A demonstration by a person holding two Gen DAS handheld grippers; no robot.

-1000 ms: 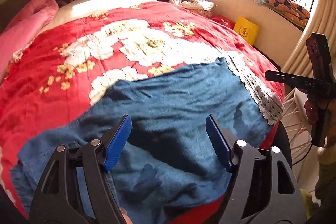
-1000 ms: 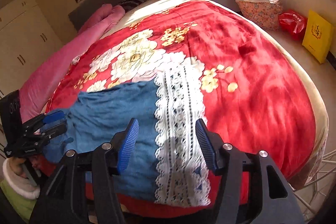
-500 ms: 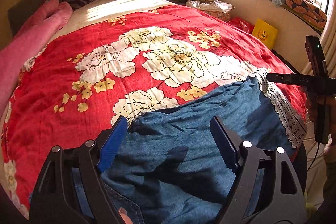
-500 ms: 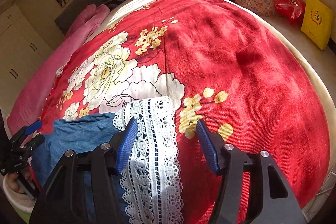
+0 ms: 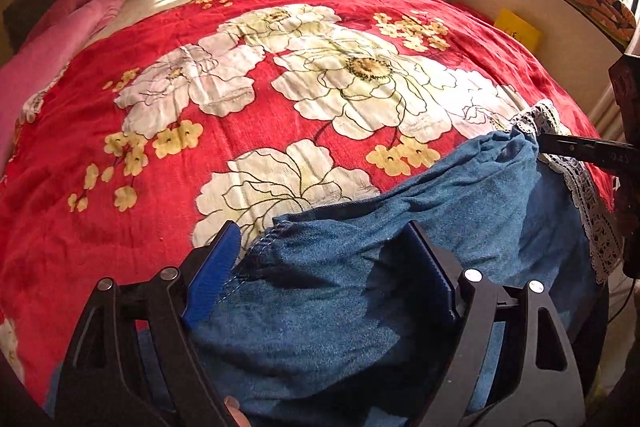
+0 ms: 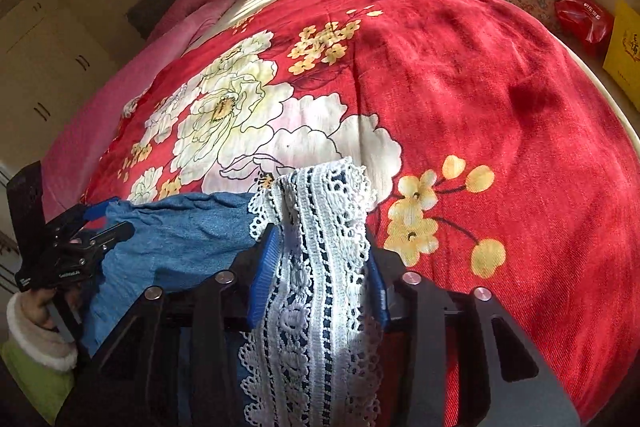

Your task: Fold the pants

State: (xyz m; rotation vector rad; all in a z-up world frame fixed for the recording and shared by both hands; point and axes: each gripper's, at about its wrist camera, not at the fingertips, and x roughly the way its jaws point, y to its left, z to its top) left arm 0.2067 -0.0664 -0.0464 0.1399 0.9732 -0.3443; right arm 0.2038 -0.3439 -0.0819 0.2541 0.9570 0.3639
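Pants [image 5: 360,287] in blue denim with a white lace hem [image 6: 316,267] lie bunched at the near edge of a red floral bedspread [image 5: 200,147]. The right gripper [image 6: 318,263], whose jaws have just been closing, pinches the lace; the left gripper [image 5: 320,267] stands spread over the waistband [image 5: 276,231], gripping nothing. A clean fold likely needs both ends held taut. Open bedspread lies beyond.
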